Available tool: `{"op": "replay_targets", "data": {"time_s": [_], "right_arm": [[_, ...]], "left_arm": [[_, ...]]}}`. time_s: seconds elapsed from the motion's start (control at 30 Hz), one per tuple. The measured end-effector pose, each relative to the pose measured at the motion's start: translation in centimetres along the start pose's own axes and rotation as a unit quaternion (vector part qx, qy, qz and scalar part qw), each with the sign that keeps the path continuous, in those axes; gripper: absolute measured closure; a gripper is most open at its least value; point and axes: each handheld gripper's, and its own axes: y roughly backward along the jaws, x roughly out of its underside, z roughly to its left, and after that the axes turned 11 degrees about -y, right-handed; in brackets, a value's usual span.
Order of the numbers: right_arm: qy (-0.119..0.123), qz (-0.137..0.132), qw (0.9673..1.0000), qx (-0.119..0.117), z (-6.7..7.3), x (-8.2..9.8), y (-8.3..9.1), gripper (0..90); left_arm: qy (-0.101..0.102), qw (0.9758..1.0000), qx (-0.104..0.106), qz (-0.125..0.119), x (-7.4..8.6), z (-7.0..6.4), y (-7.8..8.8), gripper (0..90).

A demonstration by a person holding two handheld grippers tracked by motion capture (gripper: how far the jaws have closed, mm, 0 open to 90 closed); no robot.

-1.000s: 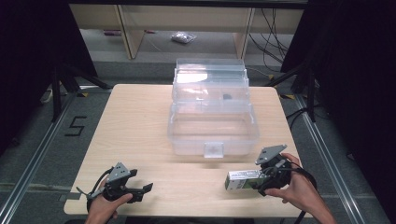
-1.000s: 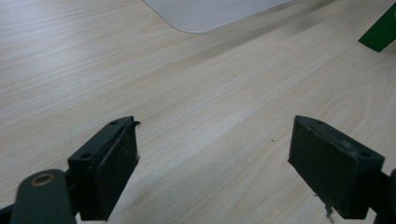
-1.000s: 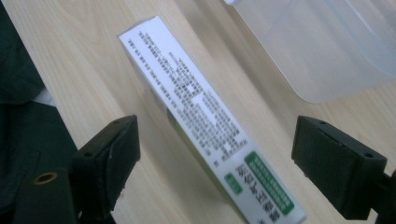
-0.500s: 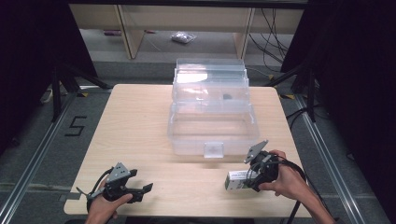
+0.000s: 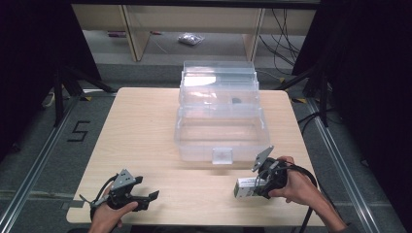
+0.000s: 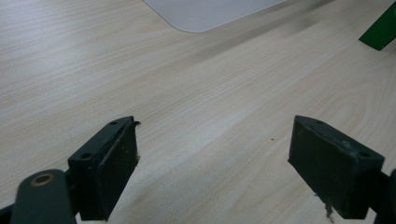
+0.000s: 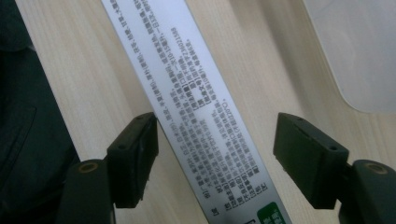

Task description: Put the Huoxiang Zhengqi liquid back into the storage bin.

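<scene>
Straddling the white box (image 7: 196, 107), R gripper (image 7: 215, 154) jaws closing, not yet touching (L gripper (image 6: 215, 172) jaws apart).

I see a glossy printed carton (image 7: 196, 107) at five o'clock on my matt pale-wood table (image 5: 145, 141); clear plastic box (image 5: 221, 131).

Light falls from overhead onto my table (image 5: 145, 141), bright and even on the pale wood, while the room around it sinks into near black. A white glare patch sits on the clear box (image 5: 221, 116) lid beyond my tongs. Under my right tongs (image 7: 215, 154) the printed carton (image 7: 187, 93) is sharp mid-length but softens toward the far end. Ahead of my left tongs (image 6: 212, 168) the wood grain blurs, and the pads (image 6: 109, 168) throw only faint shadows.
</scene>
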Motion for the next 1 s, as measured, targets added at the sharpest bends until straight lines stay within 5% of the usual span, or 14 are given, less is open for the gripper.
{"op": "replay_targets", "data": {"time_s": [0.37, 0.6, 0.7, 0.77, 0.87, 1.0], "right_arm": [[0.035, 0.046, 0.9980, -0.024, -0.4, -0.5, -0.9, 51.1], [0.075, 0.083, 0.9938, -0.004, -0.3, -1.2, -0.6, 63.7], [0.076, 0.094, 0.9926, 0.000, -0.1, -1.5, -0.5, 64.4], [0.100, 0.093, 0.9906, -0.001, -0.2, -1.8, -0.6, 64.5], [0.094, 0.099, 0.9906, 0.000, 0.1, -2.0, -0.4, 64.5], [0.114, 0.087, 0.9896, 0.002, 0.0, -2.4, 0.4, 64.6]], "left_arm": [[0.009, 1.0000, 0.002, -0.003, 0.0, -0.1, 0.0, 15.0], [0.009, 1.0000, 0.001, -0.002, 0.0, 0.0, 0.0, 15.1], [0.008, 1.0000, 0.002, -0.002, 0.0, 0.0, 0.0, 15.1], [0.008, 1.0000, 0.002, -0.002, 0.0, 0.0, 0.0, 15.1], [0.009, 1.0000, 0.001, -0.002, 0.0, 0.0, 0.0, 15.1], [0.009, 1.0000, -0.001, 0.000, 0.0, -0.1, 0.0, 15.1]]}}
